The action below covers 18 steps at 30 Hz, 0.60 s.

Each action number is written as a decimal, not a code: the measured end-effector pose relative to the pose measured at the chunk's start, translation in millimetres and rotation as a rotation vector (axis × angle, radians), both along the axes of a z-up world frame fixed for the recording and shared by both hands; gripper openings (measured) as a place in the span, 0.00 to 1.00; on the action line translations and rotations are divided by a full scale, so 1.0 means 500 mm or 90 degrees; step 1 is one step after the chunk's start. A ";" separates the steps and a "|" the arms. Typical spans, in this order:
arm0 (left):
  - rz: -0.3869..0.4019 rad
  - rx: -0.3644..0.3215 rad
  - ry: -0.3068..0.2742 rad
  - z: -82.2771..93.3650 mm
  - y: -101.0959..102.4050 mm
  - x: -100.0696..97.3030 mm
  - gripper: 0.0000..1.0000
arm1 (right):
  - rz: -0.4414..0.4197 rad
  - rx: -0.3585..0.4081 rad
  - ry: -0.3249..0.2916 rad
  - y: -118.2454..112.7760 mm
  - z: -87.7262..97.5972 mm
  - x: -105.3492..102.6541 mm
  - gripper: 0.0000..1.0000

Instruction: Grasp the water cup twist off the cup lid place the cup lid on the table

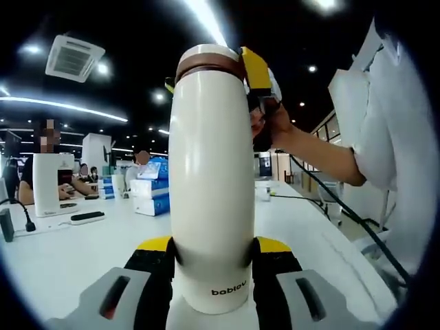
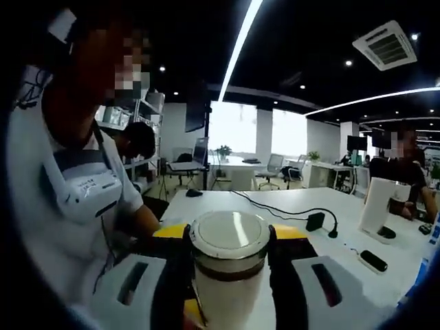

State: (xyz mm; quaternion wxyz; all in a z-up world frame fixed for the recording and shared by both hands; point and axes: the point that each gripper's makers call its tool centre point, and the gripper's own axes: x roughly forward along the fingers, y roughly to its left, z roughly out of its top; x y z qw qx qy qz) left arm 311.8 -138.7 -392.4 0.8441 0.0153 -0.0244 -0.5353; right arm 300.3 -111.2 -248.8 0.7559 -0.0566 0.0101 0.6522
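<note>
One white bench (image 1: 62,254) spreads below one cream water cup (image 1: 211,185), which stands upright, its base clamped between the left tool (image 1: 212,265) jaws. One brown-banded cup lid (image 2: 229,240) still sits on top of it, and the right tool (image 2: 229,265) is closed on it from both sides. A bare forearm reaches in toward the lid in the left gripper view.

Blue boxes (image 1: 152,187), perhaps cartons; black cable (image 2: 275,208)
</note>
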 end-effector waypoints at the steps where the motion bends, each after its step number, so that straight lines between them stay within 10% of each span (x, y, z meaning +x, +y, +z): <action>1: 0.000 0.000 0.000 0.000 -0.001 0.000 0.45 | -0.006 -0.001 0.004 0.000 -0.001 -0.001 0.47; 11: 0.000 0.000 -0.003 0.000 -0.002 -0.001 0.46 | -0.236 0.006 0.023 -0.030 0.029 0.011 0.74; 18: 0.000 0.000 -0.003 0.001 -0.001 0.000 0.46 | -0.446 0.042 -0.054 -0.063 0.050 -0.045 0.87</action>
